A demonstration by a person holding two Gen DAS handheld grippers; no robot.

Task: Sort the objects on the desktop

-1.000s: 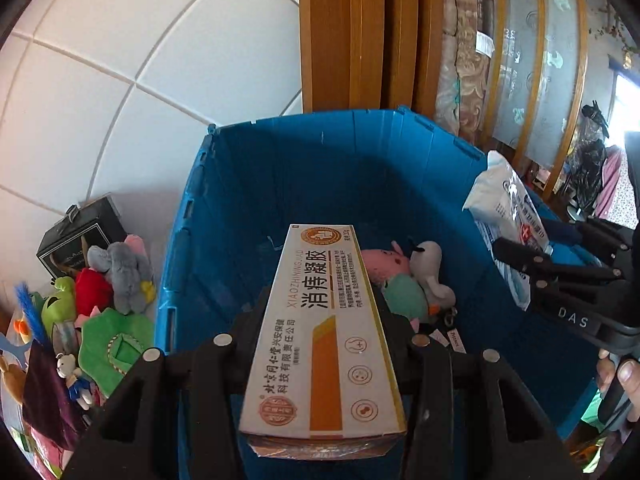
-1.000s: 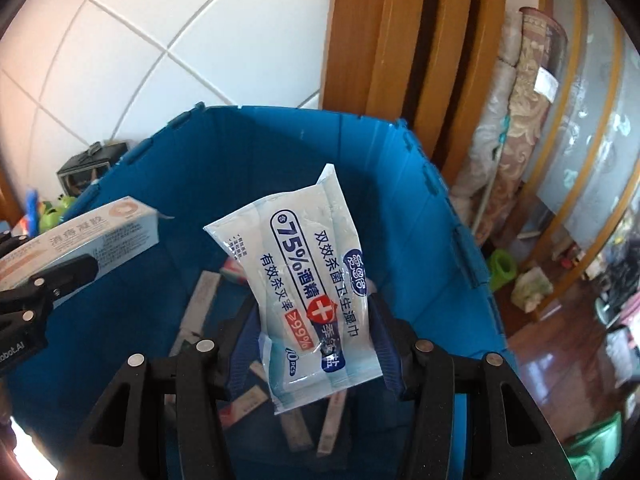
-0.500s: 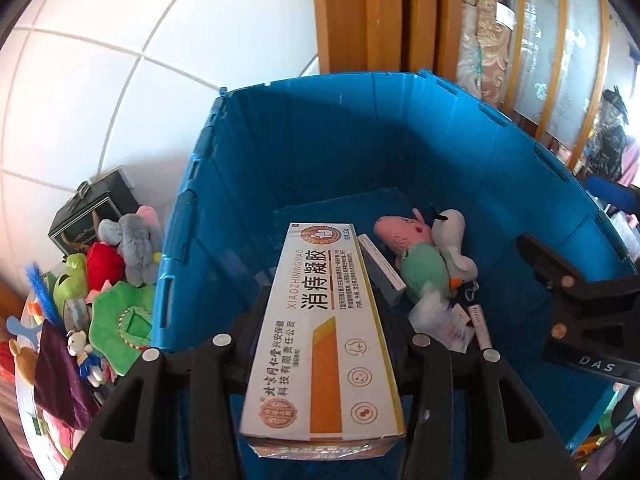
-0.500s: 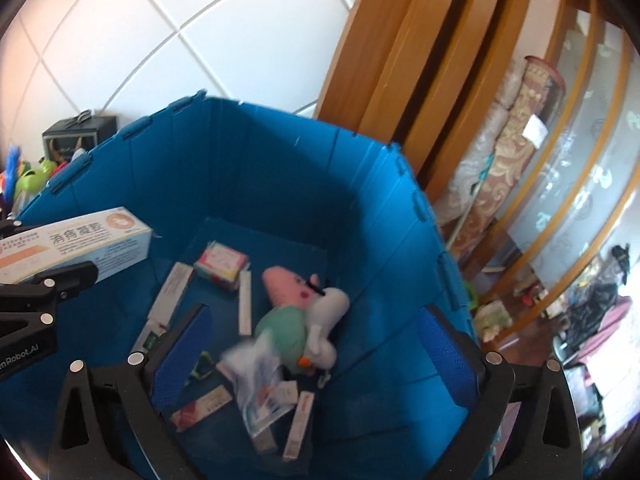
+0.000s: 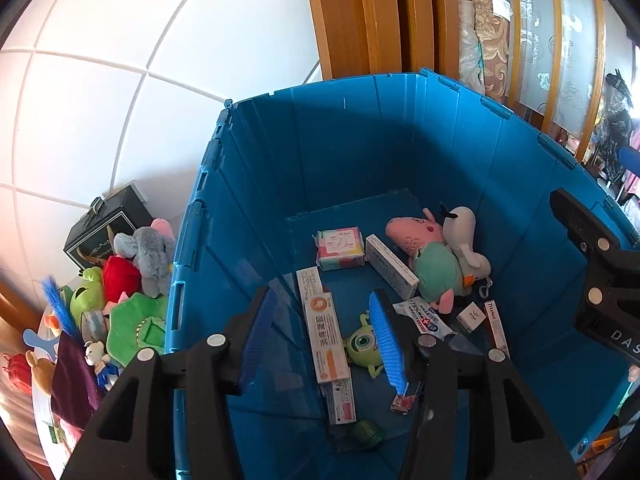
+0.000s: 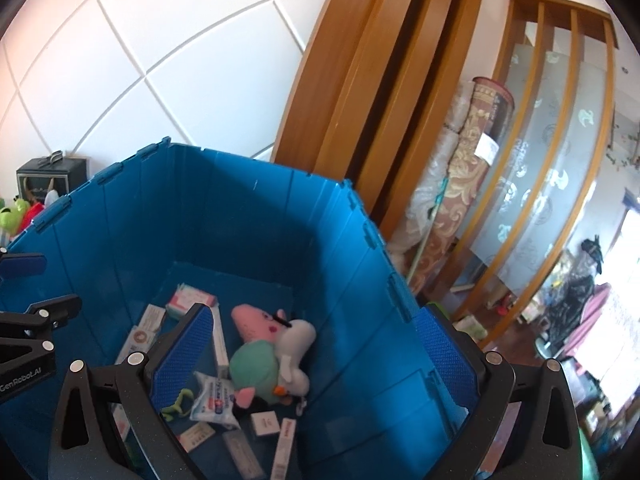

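Note:
Both grippers hover over a deep blue bin (image 5: 360, 152) (image 6: 200, 216). My left gripper (image 5: 322, 320) has its jaws opening with nothing between them. The orange-and-white medicine box (image 5: 324, 336) lies flat on the bin floor below it, beside a green one-eyed plush (image 5: 362, 344). My right gripper (image 6: 314, 320) is wide open and empty. The white wipes pack (image 6: 214, 398) (image 5: 424, 318) lies on the bin floor next to a pink pig plush (image 6: 256, 322) (image 5: 416, 232) and a white duck plush (image 5: 460, 232). Several small boxes lie around them.
Outside the bin on the left is a heap of plush toys (image 5: 120, 280) and a black case (image 5: 104, 228) against the white tiled wall. A wooden door frame (image 6: 360, 100) and a rolled carpet (image 6: 472, 160) stand behind the bin.
The left gripper let go of the orange-and-white box, which now lies on the bin floor. The right gripper opened wide and dropped the wipes pack into the bin.

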